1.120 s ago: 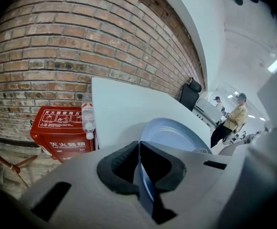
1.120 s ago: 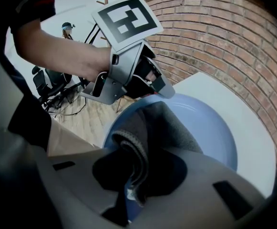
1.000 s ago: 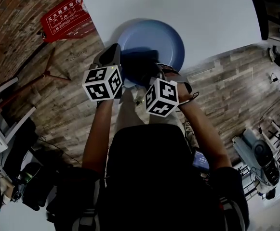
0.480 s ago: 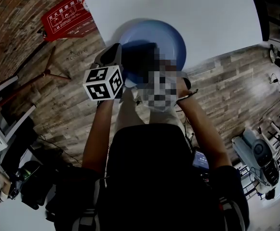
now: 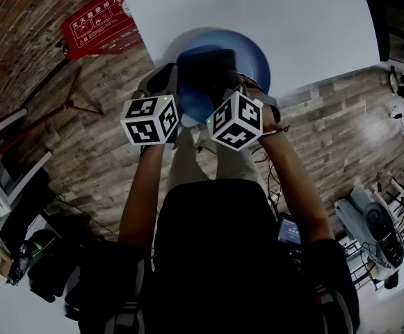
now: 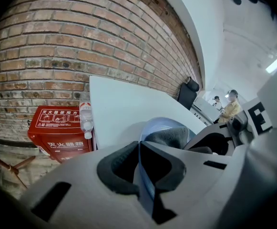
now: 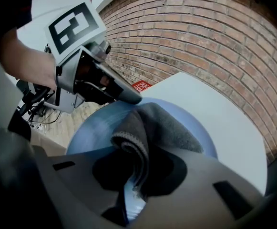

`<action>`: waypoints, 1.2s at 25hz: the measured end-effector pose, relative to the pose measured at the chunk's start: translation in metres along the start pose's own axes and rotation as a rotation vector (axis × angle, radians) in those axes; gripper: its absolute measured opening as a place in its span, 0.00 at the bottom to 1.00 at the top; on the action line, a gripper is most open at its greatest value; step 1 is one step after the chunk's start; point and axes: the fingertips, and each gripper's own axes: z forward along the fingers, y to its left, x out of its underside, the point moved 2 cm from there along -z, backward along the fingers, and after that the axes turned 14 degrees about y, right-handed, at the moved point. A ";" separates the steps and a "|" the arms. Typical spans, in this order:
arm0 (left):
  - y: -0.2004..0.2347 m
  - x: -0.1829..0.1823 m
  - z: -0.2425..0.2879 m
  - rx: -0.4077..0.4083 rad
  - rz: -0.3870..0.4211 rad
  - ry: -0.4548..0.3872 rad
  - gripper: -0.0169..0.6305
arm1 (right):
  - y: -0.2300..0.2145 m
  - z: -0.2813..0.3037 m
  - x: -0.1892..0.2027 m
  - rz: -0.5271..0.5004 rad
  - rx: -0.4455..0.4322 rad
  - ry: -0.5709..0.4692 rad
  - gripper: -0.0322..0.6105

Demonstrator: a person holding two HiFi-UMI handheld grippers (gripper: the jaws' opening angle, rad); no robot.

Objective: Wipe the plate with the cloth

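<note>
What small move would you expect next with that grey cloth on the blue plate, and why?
Probably a short sweep of the right gripper across the plate, dragging the cloth over bare blue surface. Its jaws pinch the cloth, which lies on the plate, and the left gripper clamps the plate's rim to steady it.

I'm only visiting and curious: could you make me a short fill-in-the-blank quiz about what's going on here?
1. The left gripper clamps the rim of the ____ plate.
2. The right gripper holds a grey cloth that lies on the ____.
3. The table beneath it is ____.

Missing words: blue; plate; white.
</note>
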 end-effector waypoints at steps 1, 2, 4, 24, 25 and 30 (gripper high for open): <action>0.000 0.000 0.000 0.001 -0.001 0.000 0.07 | -0.005 0.000 0.001 0.010 0.007 0.001 0.14; -0.001 0.000 0.000 0.002 -0.001 -0.002 0.07 | -0.009 0.000 0.001 0.018 0.013 0.003 0.14; -0.002 0.000 -0.001 0.001 -0.003 -0.004 0.07 | -0.017 -0.001 0.003 0.035 0.025 0.004 0.14; -0.001 0.002 -0.002 -0.011 -0.001 -0.006 0.07 | -0.032 -0.010 0.041 0.109 0.092 0.050 0.14; -0.001 0.001 -0.002 -0.015 0.002 -0.005 0.07 | -0.031 -0.011 0.043 0.111 0.092 0.053 0.14; -0.004 0.001 -0.003 -0.015 0.009 -0.006 0.07 | -0.025 -0.015 0.053 0.128 0.082 0.058 0.14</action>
